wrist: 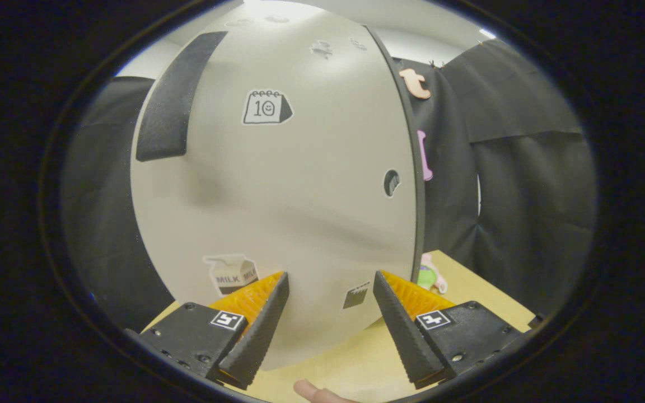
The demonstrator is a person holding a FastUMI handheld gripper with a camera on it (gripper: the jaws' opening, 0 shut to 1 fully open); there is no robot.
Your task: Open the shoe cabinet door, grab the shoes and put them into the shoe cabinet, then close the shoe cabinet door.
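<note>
Gripper (331, 291) spread wide, holding nothing, faces the shoe cabinet door (277, 190) close ahead. Door looks shut: either awaiting opening or already closed again.

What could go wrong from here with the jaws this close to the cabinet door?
1. The gripper is open with the cabinet door just ahead of the jaws; pushing on could jam them against the panel.
2. The black handle sits high, well off the jaws' line, so a grab from here would likely miss it.
3. A fingertip lies on the table beneath the jaws and could get pinched.
</note>
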